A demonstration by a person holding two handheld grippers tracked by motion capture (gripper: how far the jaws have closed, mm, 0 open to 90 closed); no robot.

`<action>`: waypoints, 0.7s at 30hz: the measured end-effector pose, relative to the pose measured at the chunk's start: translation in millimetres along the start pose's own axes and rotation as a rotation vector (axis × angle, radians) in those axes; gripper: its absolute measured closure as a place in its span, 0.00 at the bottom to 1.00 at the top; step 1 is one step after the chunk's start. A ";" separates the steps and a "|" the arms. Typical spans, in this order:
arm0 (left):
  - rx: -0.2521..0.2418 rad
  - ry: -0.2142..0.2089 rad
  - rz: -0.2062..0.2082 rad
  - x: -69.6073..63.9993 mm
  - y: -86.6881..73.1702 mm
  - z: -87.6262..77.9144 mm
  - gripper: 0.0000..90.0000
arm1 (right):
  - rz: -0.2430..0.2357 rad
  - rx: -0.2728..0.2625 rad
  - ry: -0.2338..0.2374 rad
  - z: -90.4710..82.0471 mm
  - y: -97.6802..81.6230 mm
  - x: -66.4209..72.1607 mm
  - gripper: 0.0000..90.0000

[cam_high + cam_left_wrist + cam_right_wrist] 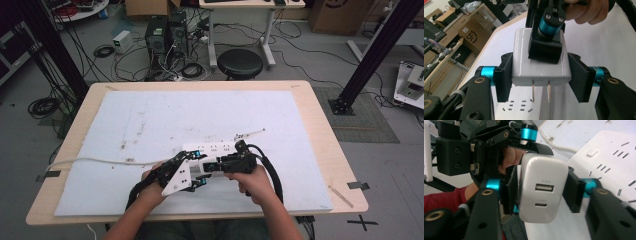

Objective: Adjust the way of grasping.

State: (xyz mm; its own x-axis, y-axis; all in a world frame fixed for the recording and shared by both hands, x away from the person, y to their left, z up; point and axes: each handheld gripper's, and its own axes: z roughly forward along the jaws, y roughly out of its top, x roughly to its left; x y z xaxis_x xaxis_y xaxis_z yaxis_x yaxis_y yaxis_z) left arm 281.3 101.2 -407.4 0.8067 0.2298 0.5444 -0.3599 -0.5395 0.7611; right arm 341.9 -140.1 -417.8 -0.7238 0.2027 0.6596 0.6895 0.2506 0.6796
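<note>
Near the bench's front edge, my left gripper (pixel 540 82) jaws stay out of the count: they clamp the white USB charger (pixel 540 60), prongs hanging above the power strip (pixel 521 106). My right gripper (pixel 541 192) jaws sit narrowed around the charger's sides, contact uncertain. I judge the plug-in not yet done.
</note>
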 end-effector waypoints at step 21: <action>0.093 0.082 -0.214 38.1 14.1 -29.1 0.23 | -0.106 -0.063 -0.167 -35.3 9.8 16.0 0.70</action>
State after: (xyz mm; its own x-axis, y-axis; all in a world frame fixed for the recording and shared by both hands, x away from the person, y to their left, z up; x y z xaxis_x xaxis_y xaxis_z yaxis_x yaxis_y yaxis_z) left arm 293.3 125.9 -365.6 0.8179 0.4099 0.4038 -0.1369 -0.5430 0.8285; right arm 338.1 -167.8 -389.3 -0.7833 0.3335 0.5247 0.6059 0.2203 0.7645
